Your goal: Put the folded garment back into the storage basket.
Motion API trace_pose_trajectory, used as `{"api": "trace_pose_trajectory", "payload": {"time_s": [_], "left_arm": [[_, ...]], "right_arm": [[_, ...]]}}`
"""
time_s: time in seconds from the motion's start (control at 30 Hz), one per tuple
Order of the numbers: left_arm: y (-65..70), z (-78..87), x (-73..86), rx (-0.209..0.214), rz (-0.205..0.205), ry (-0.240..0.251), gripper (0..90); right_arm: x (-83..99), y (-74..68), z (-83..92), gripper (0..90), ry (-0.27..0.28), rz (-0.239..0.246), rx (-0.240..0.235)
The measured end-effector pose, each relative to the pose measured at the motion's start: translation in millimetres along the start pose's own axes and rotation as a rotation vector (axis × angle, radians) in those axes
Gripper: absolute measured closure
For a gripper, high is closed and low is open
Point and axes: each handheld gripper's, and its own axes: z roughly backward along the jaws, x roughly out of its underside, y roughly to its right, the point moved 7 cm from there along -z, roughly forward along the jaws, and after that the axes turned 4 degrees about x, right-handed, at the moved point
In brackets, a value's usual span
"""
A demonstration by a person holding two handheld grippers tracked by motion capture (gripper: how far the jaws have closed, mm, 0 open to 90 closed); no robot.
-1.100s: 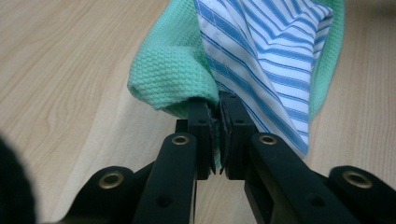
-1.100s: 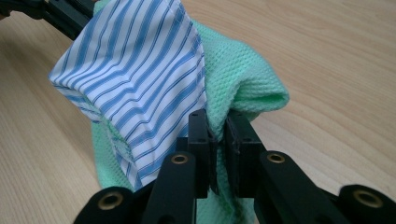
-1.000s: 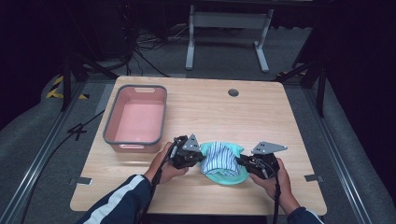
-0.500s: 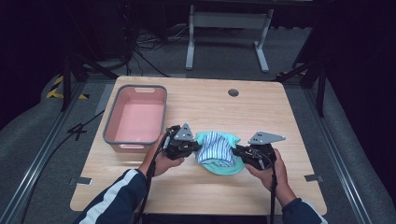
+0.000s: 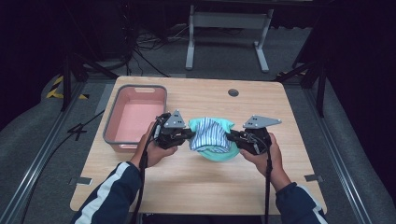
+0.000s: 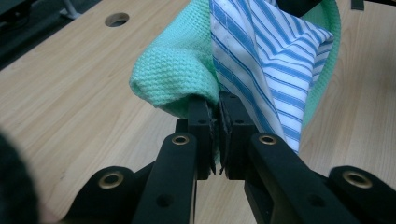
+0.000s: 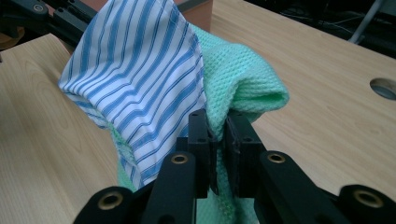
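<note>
High view: two tools point(image 5: 190, 135) point(image 5: 232, 136), two cloths point(image 5: 211, 134) point(image 5: 223, 125), one bin point(image 5: 110, 122).

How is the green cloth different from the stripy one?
The green cloth is one plain mint colour, while the stripy cloth is white with blue lines. The green cloth looks thick and bumpy like a waffle knit; the stripy cloth looks thin and smooth. The green cloth wraps around the outside, and the stripy cloth sits inside it. Both hang together above the table, pinched by the left hand-held gripper and the right hand-held gripper.
</note>
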Motion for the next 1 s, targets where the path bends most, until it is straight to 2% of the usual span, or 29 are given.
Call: {"api": "trace_pose_trajectory", "payload": {"time_s": [0.03,0.33,0.47,0.5,0.53,0.67,0.77,0.9,1.0], "left_arm": [[-3.3,5.9,-2.5,-0.014,0.003,0.002,84.4],[-17.6,29.8,-5.0,-0.069,0.034,0.015,84.4],[-24.0,47.4,-2.0,-0.099,0.058,0.042,84.4],[-24.0,47.4,-2.0,-0.099,0.058,0.042,84.4],[-25.9,54.9,-0.5,-0.116,0.051,0.040,84.4],[-28.6,64.0,2.5,-0.136,0.063,0.033,84.4],[-35.7,78.2,4.9,-0.168,0.077,0.055,84.4],[-42.8,88.7,9.1,-0.194,0.077,0.049,84.4],[-52.4,102.6,16.4,-0.223,0.095,0.049,84.4]], "right_arm": [[-9.2,-1.2,-2.4,81.5,0.008,0.012,-0.005],[-37.8,-8.4,-10.3,81.5,0.031,0.046,-0.028],[-49.7,-14.0,-16.0,81.5,0.054,0.062,-0.037],[-49.7,-14.0,-16.0,81.5,0.054,0.062,-0.037],[-56.6,-20.1,-19.7,81.5,0.066,0.068,-0.052],[-63.2,-27.8,-25.8,81.5,0.068,0.080,-0.067],[-74.6,-38.1,-33.6,81.5,0.090,0.098,-0.077],[-87.1,-47.4,-41.5,81.5,0.103,0.100,-0.103],[-96.3,-55.1,-48.4,81.5,0.108,0.111,-0.113]]}}
